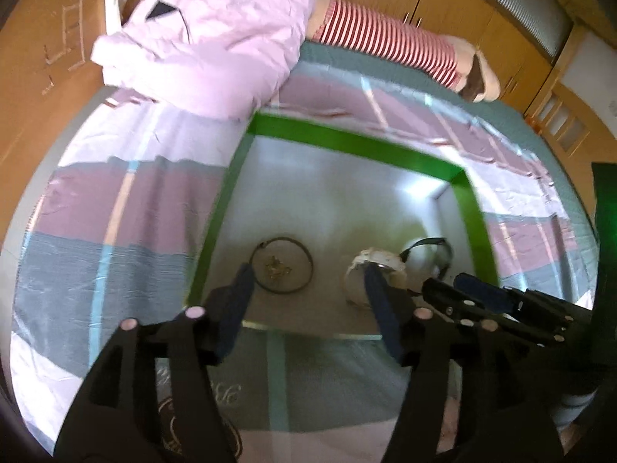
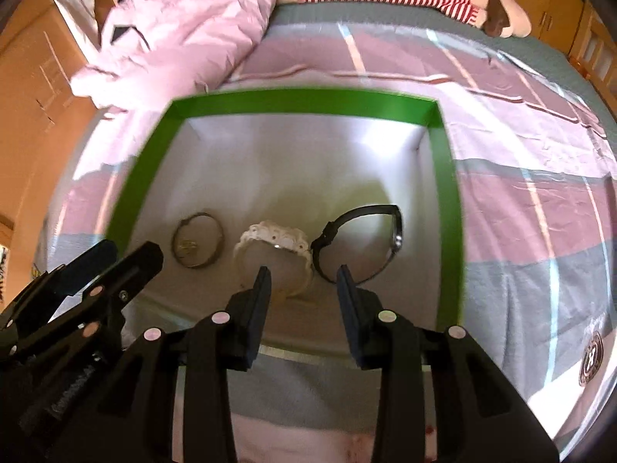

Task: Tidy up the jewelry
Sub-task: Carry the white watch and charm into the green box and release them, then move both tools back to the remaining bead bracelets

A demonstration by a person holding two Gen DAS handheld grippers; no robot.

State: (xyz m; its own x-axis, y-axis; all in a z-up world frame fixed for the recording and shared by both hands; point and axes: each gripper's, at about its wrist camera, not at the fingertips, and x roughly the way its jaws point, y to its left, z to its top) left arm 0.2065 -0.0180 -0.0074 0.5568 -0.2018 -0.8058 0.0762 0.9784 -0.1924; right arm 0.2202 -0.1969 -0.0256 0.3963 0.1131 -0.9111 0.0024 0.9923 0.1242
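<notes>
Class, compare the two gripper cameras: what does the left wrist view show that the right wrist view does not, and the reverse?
Only the left wrist view shows the right gripper entering from the side. Only the right wrist view shows the left gripper, and the whole black watch unblocked. Both share the green-rimmed box on the bed, holding the thin bangle, the white watch and the black watch.

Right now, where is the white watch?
The white watch lies inside the green-rimmed box on the bed, middle of three: thin bangle to its left, black watch to its right.

a home bedroom: striped bedsheet (image 2: 520, 208), wooden wardrobes (image 1: 443, 4).
</notes>
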